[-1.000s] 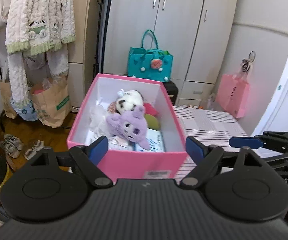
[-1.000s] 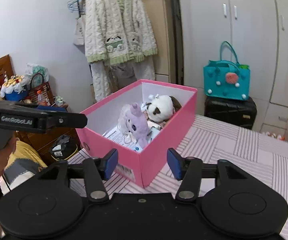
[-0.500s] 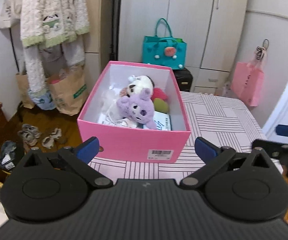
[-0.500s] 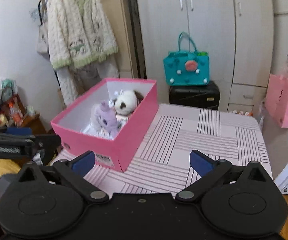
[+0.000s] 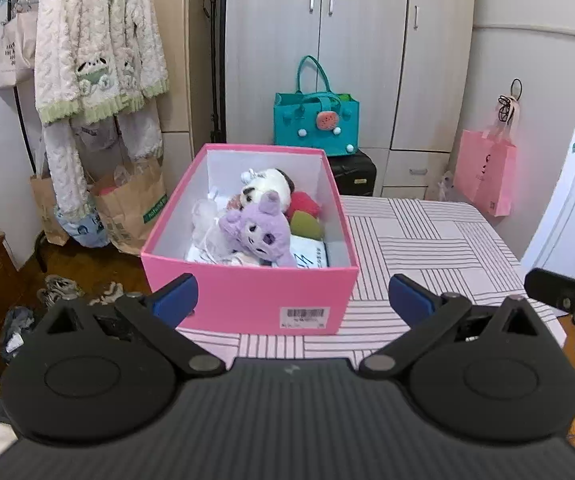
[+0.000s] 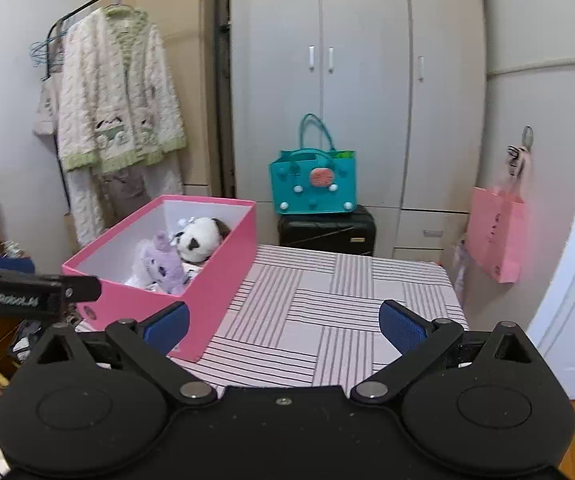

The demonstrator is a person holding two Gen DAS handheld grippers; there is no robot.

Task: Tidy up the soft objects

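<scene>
Both tools stand back from the work. Our left gripper [image 5: 291, 294] has its jaws spread wide with nothing between the pads, and its fingertips frame the near wall of the pink box [image 5: 247, 300]. Our right gripper [image 6: 285, 326] is likewise fully spread and empty, hanging over the striped tablecloth [image 6: 327, 300] just beside the box. Inside the box lie the soft objects: a purple plush [image 5: 261, 232] on top, a white-and-brown plush [image 5: 265, 188] behind it, and a red and a green piece against the far right wall (we cannot tell what these two are, since the plushes cover most of them). White flat packets line the floor of the box.

No soft thing shows on the cloth, so we judge the sorting nearly or wholly done. To finish well, we should keep both pairs of jaws apart, draw clear of the box rim without nudging it, and check the cloth for strays.
</scene>
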